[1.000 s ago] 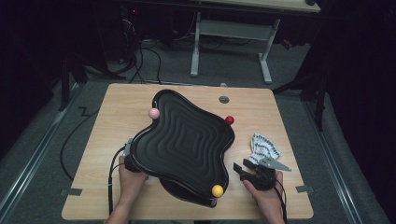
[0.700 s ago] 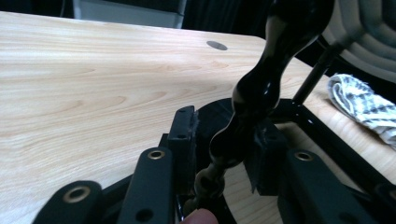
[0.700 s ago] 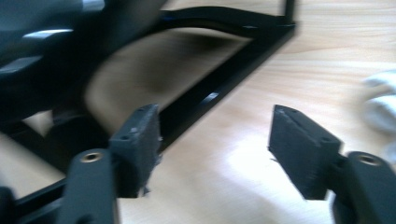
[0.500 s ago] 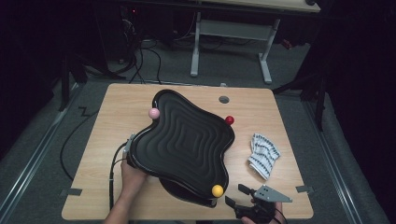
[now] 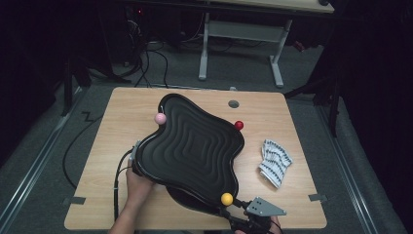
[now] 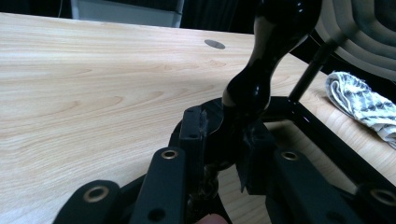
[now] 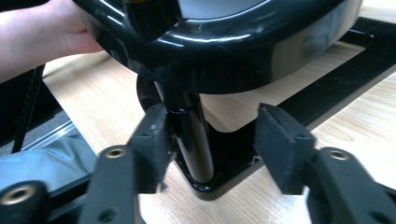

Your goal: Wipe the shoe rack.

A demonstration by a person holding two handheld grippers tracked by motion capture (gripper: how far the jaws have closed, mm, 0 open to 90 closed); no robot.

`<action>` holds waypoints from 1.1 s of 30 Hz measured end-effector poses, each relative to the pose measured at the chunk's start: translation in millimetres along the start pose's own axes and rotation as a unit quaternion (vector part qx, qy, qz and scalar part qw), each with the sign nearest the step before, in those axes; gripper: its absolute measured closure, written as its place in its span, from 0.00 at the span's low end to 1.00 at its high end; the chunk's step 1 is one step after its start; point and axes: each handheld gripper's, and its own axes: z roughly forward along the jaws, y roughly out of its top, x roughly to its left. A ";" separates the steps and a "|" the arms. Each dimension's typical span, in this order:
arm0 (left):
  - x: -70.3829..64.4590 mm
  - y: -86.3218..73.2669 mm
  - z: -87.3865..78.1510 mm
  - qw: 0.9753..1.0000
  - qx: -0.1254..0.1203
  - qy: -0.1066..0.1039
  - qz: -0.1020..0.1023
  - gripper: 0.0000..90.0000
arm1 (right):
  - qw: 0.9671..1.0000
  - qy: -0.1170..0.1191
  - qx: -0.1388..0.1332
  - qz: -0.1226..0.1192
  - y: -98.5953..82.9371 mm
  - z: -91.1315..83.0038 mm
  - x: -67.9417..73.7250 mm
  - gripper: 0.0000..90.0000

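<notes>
I work in a lab-type recording space: a bare wooden desk [image 5: 146,112] on grey carpet [image 5: 48,161], dark surroundings, cables [image 5: 146,63] on the far floor, and a second metal-legged desk [image 5: 238,29] beyond.

One black wavy tray [image 5: 190,146] on its stand, counted at the centre of the surface [image 5: 122,112]. Three coloured balls on its rim: one pink ball [image 5: 160,118] at 10 o'clock, one red ball [image 5: 238,125] at 2 o'clock, one yellow ball [image 5: 226,198] at 5 o'clock. One patterned cloth [image 5: 274,162], off the tray at 3 o'clock. One round hole [image 5: 234,104] in the surface at 12 o'clock. I count two tongs: left tongs [image 6: 223,151], right tongs [image 7: 212,144]. One black post [image 7: 187,135] sits between the right pair. One bare hand [image 5: 138,184] at 7 o'clock.
</notes>
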 end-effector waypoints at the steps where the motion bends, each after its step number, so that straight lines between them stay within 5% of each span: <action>1: 0.1 -0.5 -0.9 1.000 -0.002 0.000 0.000 0.83 | 1.000 -0.004 -0.002 0.001 -0.3 -0.6 -0.5 0.65; 12: 2.4 -9.6 -25.5 1.000 -0.003 0.001 -0.013 0.83 | 0.999 -0.032 -0.009 0.029 1.4 -4.2 -28.7 0.84; 19: -3.2 -20.3 -46.8 1.000 -0.006 -0.004 -0.017 0.83 | 0.995 -0.076 -0.023 0.065 11.3 -3.5 -61.8 0.89; 23: -9.5 -26.1 -58.9 1.000 -0.008 0.002 -0.019 0.83 | 0.992 -0.080 -0.032 0.088 17.1 -6.7 -77.0 0.83; 29: -10.8 -28.5 -64.7 1.000 -0.006 -0.003 -0.021 0.82 | 0.996 -0.045 -0.031 0.074 11.4 -20.7 -62.8 0.59; 33: -10.5 -26.1 -65.6 1.000 -0.011 0.002 -0.021 0.75 | 0.998 -0.034 -0.012 0.043 9.4 -9.3 -49.2 0.57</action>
